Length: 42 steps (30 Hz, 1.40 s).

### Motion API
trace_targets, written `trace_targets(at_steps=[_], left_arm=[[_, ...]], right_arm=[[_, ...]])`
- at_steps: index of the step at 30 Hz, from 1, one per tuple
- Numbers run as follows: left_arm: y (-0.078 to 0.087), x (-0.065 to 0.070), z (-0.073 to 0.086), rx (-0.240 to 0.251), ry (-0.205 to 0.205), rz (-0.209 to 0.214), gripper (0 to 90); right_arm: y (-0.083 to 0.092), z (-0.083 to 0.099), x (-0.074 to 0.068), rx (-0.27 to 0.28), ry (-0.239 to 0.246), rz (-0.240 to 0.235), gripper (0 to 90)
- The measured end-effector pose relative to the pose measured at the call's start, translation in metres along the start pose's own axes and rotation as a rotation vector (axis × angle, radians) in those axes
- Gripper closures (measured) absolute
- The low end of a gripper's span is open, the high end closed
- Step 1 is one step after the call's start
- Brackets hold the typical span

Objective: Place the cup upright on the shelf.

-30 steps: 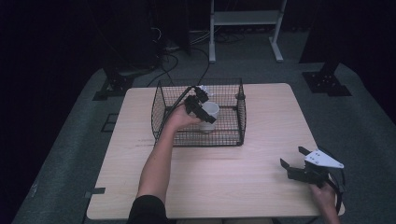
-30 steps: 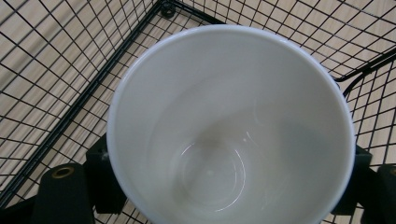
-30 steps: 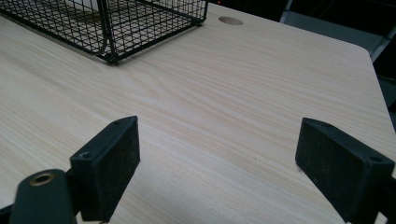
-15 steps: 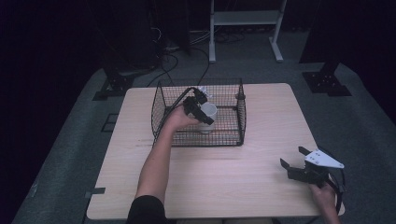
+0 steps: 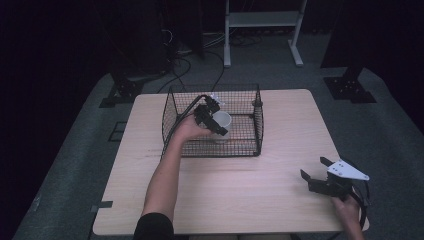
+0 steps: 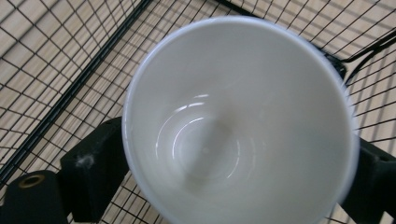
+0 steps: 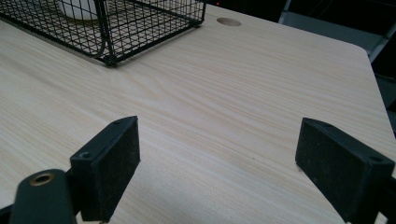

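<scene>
My left gripper (image 5: 209,114) has its fingers clamped on one white cup (image 5: 220,123) inside the one wire basket (image 5: 257,131), upper middle of the frame — walls close all around. My right gripper (image 5: 320,176), fingers wide apart, sits lower right near the tabletop (image 5: 240,190) edge — bare wood between.

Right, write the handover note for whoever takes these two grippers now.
Left gripper: shut on the white ceramic cup, one jaw on each side of it, held inside the black wire basket.
Right gripper: open, holding nothing, low over the light wooden table near its right front corner.
Whether the cup touches the basket floor cannot be told.
Left: probably set it down or lift it out.
</scene>
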<state>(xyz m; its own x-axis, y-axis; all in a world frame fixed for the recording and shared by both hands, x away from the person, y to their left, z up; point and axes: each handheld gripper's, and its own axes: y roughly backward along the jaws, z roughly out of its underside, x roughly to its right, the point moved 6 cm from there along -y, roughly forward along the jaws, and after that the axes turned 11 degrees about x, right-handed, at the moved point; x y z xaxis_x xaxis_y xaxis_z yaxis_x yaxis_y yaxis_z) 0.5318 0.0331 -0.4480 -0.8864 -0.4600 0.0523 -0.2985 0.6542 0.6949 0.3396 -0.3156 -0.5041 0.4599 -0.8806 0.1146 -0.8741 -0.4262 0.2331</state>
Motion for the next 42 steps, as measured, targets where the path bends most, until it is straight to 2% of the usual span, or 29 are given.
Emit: trace_targets(at_steps=[5,13,15,23,33,41,42], left_arm=[[0.015,0.006,-0.010,0.060,-0.016,-0.002,6.9],[0.028,0.009,-0.016,0.093,-0.037,-0.023,6.9],[0.034,0.010,-0.019,0.121,-0.044,-0.036,6.9],[0.051,0.017,-0.023,0.150,-0.071,-0.051,7.0],[0.074,0.033,-0.019,0.168,-0.078,-0.044,7.0],[0.086,0.042,-0.016,0.190,-0.078,-0.041,7.0],[0.088,0.043,-0.016,0.190,-0.089,-0.046,7.0]], right_arm=[[0.000,0.000,-0.001,-0.001,0.003,-0.003,13.1],[0.000,0.000,0.000,-0.001,-0.001,-0.002,13.1],[0.000,0.000,0.000,-0.001,-0.002,0.000,13.1],[0.000,0.000,0.000,-0.003,-0.004,0.003,13.1],[0.000,0.000,0.000,-0.004,-0.002,0.005,13.1],[0.000,0.001,0.000,-0.007,0.000,0.008,13.1],[0.000,0.001,0.000,-0.007,0.000,0.008,13.1]])
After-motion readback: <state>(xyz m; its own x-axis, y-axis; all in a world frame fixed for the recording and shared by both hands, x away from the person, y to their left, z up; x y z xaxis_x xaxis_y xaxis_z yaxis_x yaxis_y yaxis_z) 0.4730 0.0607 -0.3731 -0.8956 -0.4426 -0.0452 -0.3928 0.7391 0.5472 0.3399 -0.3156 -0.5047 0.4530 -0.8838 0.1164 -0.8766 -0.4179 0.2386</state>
